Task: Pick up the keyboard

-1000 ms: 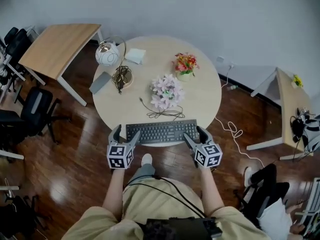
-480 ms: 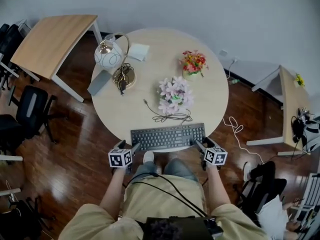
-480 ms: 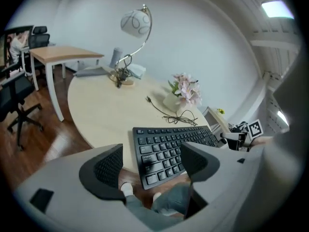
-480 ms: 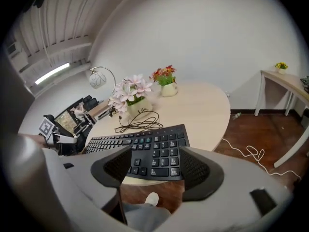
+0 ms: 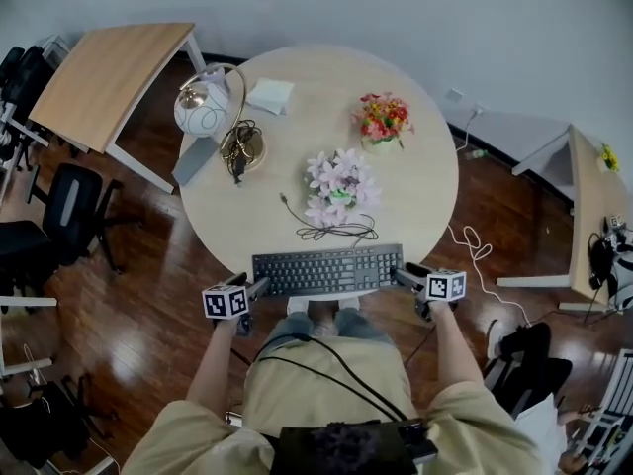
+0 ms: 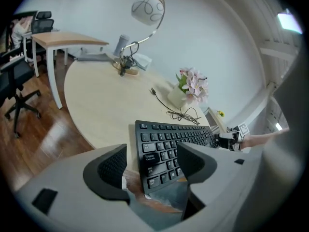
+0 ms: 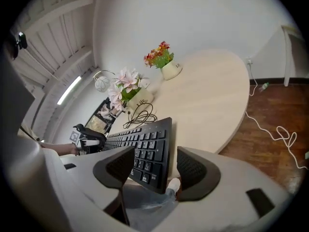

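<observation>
A black keyboard [image 5: 326, 271] lies along the near edge of the round beige table [image 5: 415, 196], its cable [image 5: 331, 228] coiled behind it. My left gripper [image 5: 259, 287] is at its left end; in the left gripper view the keyboard's near corner [image 6: 157, 153] sits between the jaws of that gripper [image 6: 152, 163], with a gap still showing beside the left pad [image 6: 112, 167]. My right gripper [image 5: 404, 275] is at the right end; the corner [image 7: 152, 158] lies inside that gripper [image 7: 157, 168], clear of the right pad [image 7: 193, 169]. Both pairs of jaws have just been closing.
Pink flowers [image 5: 336, 181], an orange bouquet in a pot [image 5: 381, 119], a globe lamp [image 5: 203, 107] and a white box [image 5: 270, 95] stand farther back on the table. A wooden desk [image 5: 109, 77] and office chairs [image 5: 59, 226] are at the left, another desk [image 5: 593, 216] at the right.
Both grippers have sunk from above the keyboard's front corners to table-edge level at its two ends, and their jaws have narrowed around the corners. The keyboard has not moved.
</observation>
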### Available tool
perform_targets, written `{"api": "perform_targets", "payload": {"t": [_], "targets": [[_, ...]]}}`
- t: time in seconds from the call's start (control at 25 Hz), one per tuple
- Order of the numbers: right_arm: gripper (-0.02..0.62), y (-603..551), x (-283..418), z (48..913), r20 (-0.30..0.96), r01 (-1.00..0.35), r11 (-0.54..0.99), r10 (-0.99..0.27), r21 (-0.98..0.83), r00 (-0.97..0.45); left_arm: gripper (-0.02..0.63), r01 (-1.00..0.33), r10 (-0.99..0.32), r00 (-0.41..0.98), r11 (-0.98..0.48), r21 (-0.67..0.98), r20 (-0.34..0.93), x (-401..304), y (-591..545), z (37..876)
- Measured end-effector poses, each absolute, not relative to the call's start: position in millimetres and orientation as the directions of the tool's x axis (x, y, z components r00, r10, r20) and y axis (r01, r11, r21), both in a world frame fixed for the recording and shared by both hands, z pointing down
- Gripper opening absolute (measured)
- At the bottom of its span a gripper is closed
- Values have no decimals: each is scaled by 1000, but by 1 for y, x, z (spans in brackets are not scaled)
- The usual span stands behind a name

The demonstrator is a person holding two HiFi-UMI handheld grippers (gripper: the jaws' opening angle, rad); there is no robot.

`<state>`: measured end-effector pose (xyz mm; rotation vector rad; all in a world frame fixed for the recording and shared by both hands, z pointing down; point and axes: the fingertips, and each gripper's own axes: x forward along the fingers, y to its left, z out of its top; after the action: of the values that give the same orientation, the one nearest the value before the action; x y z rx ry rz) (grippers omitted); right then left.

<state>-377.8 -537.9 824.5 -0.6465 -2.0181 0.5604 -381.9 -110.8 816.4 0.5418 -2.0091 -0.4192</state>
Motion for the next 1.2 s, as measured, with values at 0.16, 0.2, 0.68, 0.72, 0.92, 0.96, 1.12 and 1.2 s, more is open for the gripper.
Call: {"api": "perform_targets", "payload": {"t": [0.16,0.2,0.68,0.72,0.92,0.96,1.12,1.2], "targets": [[278,-541,-388,840,635,230,742,662,-630,-398,278,-156,-534,-413,840,520,738,-386,-114,819],[263,-541,-390,845,639,232,739,667,-633,-383,278,-157,-541,-406,835,527,737,-388,-116,820],[149,-530,-391,855,633,192,691,719,-697,-288,156,-122,-513,-283,857,500,810,-388,-121,844],[147,-528,-392,852,644,207,697,715,-686,-274,149,-135,-508,-280,861,491,814,-390,-120,843],[143,-528,-405,829,642,273,720,693,-638,-327,141,-199,-479,-363,878,435,799,-405,-118,816],[143,-527,-413,817,625,302,717,696,-628,-353,141,-206,-475,-397,880,428,785,-411,-117,805],[140,-523,-449,750,544,442,716,698,-541,-466,143,-273,-482,-546,876,398,686,-440,-117,747],[140,-522,-465,709,481,503,713,701,-488,-527,143,-309,-479,-623,877,369,618,-455,-116,709]]}}
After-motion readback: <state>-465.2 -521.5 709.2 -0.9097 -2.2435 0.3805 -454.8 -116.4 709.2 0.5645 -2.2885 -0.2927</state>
